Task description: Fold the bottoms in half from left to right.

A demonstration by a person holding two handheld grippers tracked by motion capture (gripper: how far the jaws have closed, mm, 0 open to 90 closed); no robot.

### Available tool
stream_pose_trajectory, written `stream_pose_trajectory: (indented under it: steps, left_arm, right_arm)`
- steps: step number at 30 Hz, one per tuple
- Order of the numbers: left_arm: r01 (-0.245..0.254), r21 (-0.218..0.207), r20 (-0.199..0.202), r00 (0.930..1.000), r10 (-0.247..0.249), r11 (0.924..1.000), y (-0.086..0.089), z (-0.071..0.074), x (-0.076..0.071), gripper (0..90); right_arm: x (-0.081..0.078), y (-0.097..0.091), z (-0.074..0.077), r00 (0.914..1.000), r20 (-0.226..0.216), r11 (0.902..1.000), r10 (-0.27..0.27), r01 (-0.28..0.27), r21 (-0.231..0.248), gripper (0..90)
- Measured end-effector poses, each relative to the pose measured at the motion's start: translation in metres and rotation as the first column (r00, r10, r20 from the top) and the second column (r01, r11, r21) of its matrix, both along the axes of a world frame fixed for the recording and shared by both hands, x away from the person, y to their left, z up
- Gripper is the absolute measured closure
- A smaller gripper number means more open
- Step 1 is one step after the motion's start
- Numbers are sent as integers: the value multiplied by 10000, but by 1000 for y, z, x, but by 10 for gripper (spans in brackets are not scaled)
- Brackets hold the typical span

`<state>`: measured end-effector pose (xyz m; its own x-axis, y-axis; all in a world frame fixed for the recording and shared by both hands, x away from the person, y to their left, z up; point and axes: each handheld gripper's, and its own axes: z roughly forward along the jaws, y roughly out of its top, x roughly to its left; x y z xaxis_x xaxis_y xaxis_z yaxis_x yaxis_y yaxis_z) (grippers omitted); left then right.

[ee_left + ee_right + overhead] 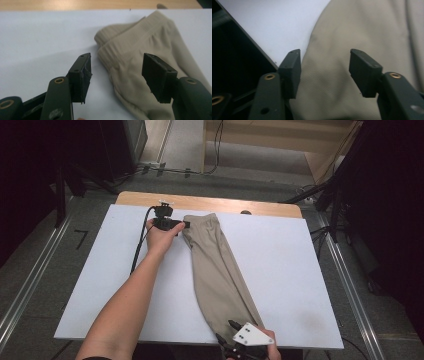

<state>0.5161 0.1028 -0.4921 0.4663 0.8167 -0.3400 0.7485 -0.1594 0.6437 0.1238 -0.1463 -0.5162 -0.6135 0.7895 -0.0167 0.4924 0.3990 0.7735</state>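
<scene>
Lying folded lengthwise on the white tabletop (300, 270) are beige pants (217, 270). Left gripper (116, 75) hangs by the waistband, right gripper (324, 72) over the hem, both jaws apart, gripping nothing.

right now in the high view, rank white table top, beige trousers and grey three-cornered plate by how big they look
1. white table top
2. beige trousers
3. grey three-cornered plate, though it sits nearest the camera

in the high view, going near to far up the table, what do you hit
right gripper at the near edge → folded beige trousers → left gripper by the waistband → bare wooden strip at the far edge
</scene>
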Motion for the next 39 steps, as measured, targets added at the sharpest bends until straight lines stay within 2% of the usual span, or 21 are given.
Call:
stream_pose_trajectory:
  steps: [2, 4, 5, 6, 8, 11, 13, 16, 19, 26, 27, 29, 30, 31, 34, 37, 39]
  left_arm:
    - [-43, 86, -174, 9998, 44, 10000, -5, -5, 0, 428]
    - [-74, 141, -154, 9999, 76, 9999, -8, -7, -1, 451]
    - [-124, 172, -50, 9999, 125, 9998, -11, -7, -2, 451]
    - [-190, 157, -13, 9998, 190, 9997, -14, -8, -2, 510]
    - [-345, 189, 19, 9994, 345, 9992, -18, -9, -2, 570]
    - [-452, -8, -83, 9989, 452, 9990, -17, -11, 0, 692]
    - [-393, -21, -87, 9992, 393, 9992, -17, -12, 0, 783]
    - [-354, -63, 50, 9994, 355, 9994, -17, -9, 1, 841]
    - [-182, -199, 109, 9998, 184, 9996, -16, 0, 4, 852]
    - [210, 216, 600, 9979, -223, 9995, -15, 36, 15, 856]
    - [210, 216, 600, 9979, -223, 9995, -15, 36, 15, 856]
    - [235, 276, 608, 9978, -252, 9993, -11, 44, 18, 856]
    - [291, 419, 598, 9977, -316, 9987, -8, 49, 20, 857]
    - [291, 524, 584, 9978, -321, 9982, -6, 51, 21, 856]
    - [302, 644, 513, 9981, -335, 9975, -2, 53, 23, 857]
    - [349, 938, 300, 9988, -378, 9950, 4, 51, 29, 860]
    - [286, 839, 234, 9993, -307, 9961, 4, 50, 33, 862]
  right_arm:
    - [4, 6, -6, 9997, -56, 9985, -253, 250, -489, 394]
    - [8, 4, -8, 9981, -299, 9983, -546, 541, -201, 408]
    - [8, 4, -8, 9981, -299, 9983, -546, 541, -201, 408]
    - [10, -2, -7, 9956, -425, 9965, -832, 826, -151, 509]
    - [11, -6, -7, 9956, -473, 9967, -805, 800, -117, 592]
    - [12, -11, -7, 9964, -554, 9979, -647, 644, -68, 797]
    - [14, -14, -6, 9961, -681, 9984, -568, 568, -24, 834]
    - [17, -14, -3, 9941, -902, 9981, -604, 614, 81, 851]
    - [15, -10, -3, 9954, -705, 9979, -644, 646, 10, 859]
    - [16, 16, 8, 9990, -432, 9998, -89, 97, 186, 863]
    - [16, 16, 8, 9990, -432, 9998, -89, 97, 186, 863]
    - [18, 29, 10, 9991, -407, 9995, 112, -99, 307, 863]
    - [19, 42, 12, 9991, -317, 9988, 296, -283, 391, 863]
    - [19, 46, 13, 9989, -295, 9987, 353, -341, 391, 863]
    - [21, 67, 16, 9977, -128, 9970, 663, -657, 411, 863]
    - [23, 85, 20, 9969, -58, 9948, 785, -780, 660, 863]
    - [25, 96, 20, 9966, -47, 9939, 827, -821, 733, 862]
